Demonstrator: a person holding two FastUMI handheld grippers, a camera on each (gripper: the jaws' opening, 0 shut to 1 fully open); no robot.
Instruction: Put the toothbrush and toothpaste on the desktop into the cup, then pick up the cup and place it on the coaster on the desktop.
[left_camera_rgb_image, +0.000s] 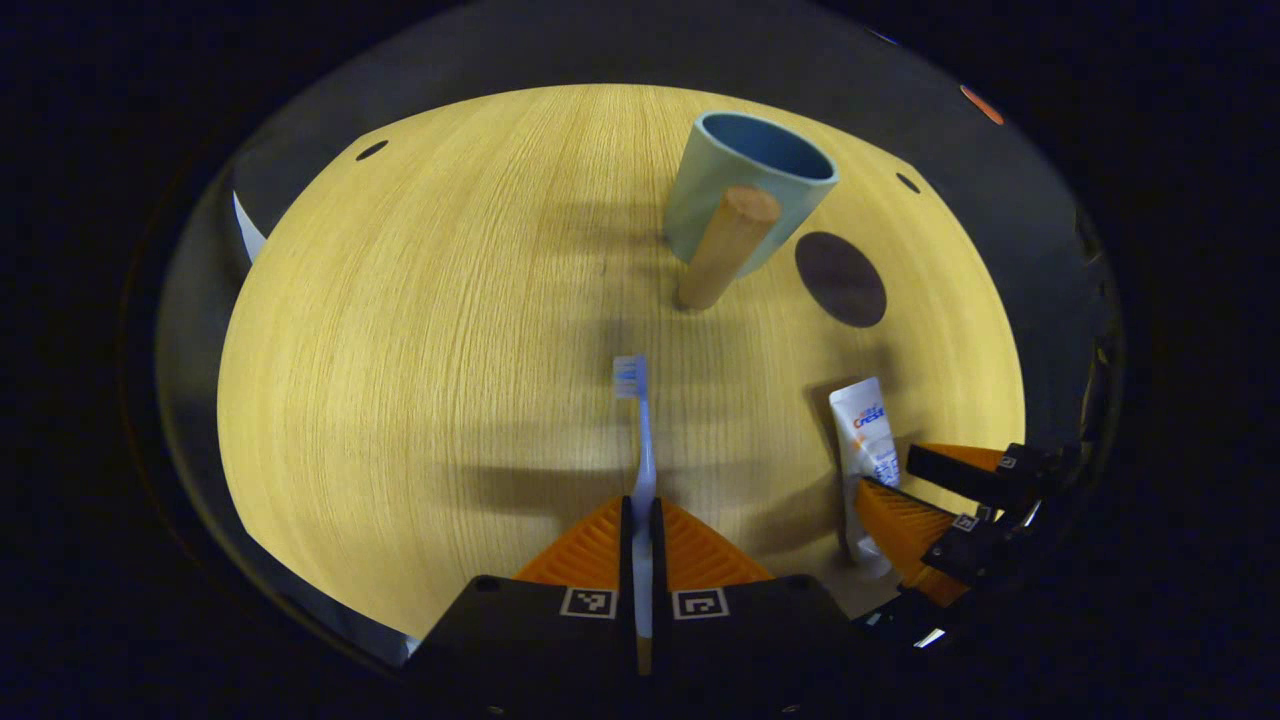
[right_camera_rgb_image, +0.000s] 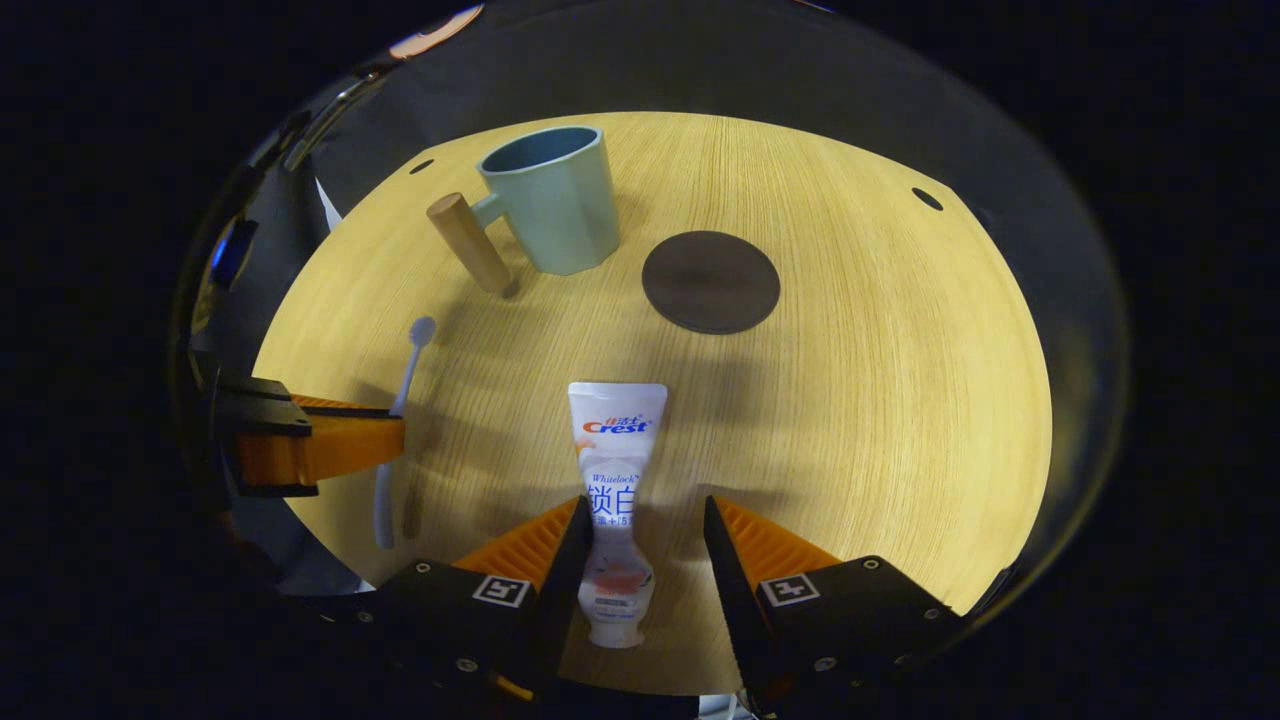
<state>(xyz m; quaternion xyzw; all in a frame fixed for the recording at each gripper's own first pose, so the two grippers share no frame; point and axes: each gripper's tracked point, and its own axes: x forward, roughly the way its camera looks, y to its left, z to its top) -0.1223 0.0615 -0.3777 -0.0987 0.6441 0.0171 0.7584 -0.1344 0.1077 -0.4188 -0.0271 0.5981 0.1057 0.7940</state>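
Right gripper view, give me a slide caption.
Open right hand-held gripper straddles the toothpaste tube lying on the wooden desktop, cup and coaster beyond.

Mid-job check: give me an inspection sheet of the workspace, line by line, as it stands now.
Surface: round light wooden desktop, small dark holes near its edge.
Job's things: pale blue cup with wooden handle, upright and empty; round dark coaster beside it, bare; blue-white toothbrush and white toothpaste tube lying flat.
Clutter: nothing seen.
Grippers: left gripper shut on the toothbrush handle; right gripper open, straddling the tube.
Cables: nothing seen.
Surroundings: dark booth wall.
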